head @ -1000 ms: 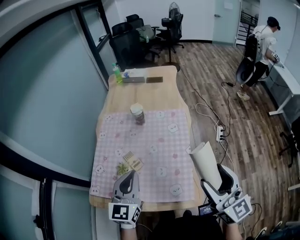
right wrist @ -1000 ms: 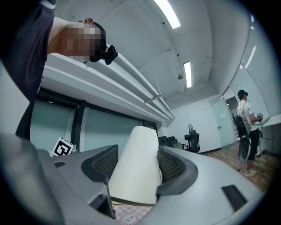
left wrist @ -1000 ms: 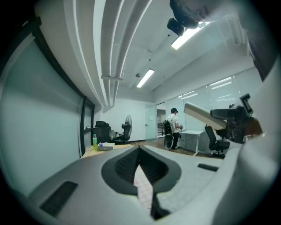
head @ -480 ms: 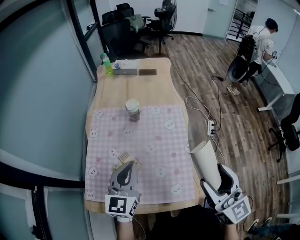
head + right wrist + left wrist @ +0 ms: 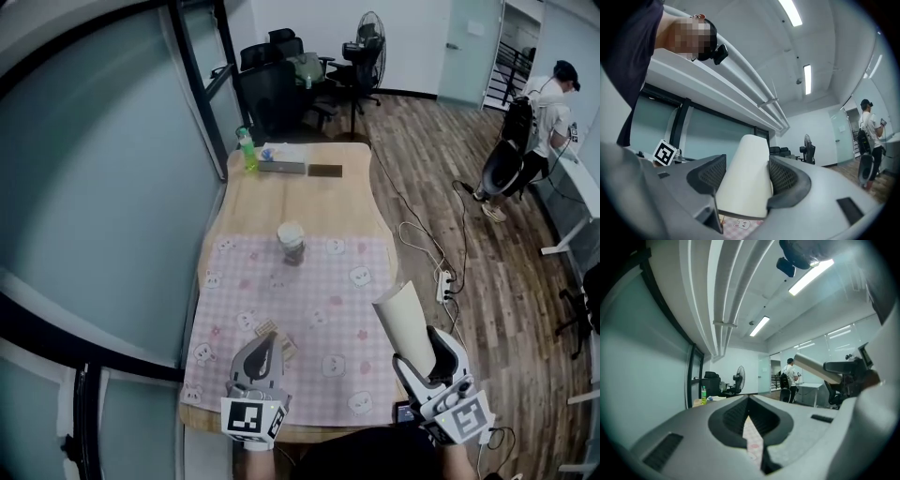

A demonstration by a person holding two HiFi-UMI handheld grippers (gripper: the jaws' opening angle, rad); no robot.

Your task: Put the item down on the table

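Note:
A white paper roll [image 5: 403, 317] tilts up and to the left out of my right gripper [image 5: 425, 362], which is shut on its lower end above the table's near right corner. In the right gripper view the roll [image 5: 749, 176] fills the gap between the two jaws, with pink cloth showing just beneath it. My left gripper [image 5: 264, 341] hovers over the near left part of the pink checked cloth [image 5: 328, 300]. It is shut with nothing in it. In the left gripper view [image 5: 749, 400] only a thin sliver of cloth shows between its jaws.
A lidded jar [image 5: 291, 243] stands mid-table. Small packets [image 5: 274, 332] lie just beyond my left gripper. A green bottle [image 5: 247, 150] and flat dark items [image 5: 324, 171] sit at the far end. Office chairs [image 5: 272, 94] stand beyond. A power strip [image 5: 442, 281] and a person [image 5: 544, 112] are at the right.
The head camera has swung, so the table sits a little differently in view. Both grippers keep nearly the same places, and the right one still holds the roll.

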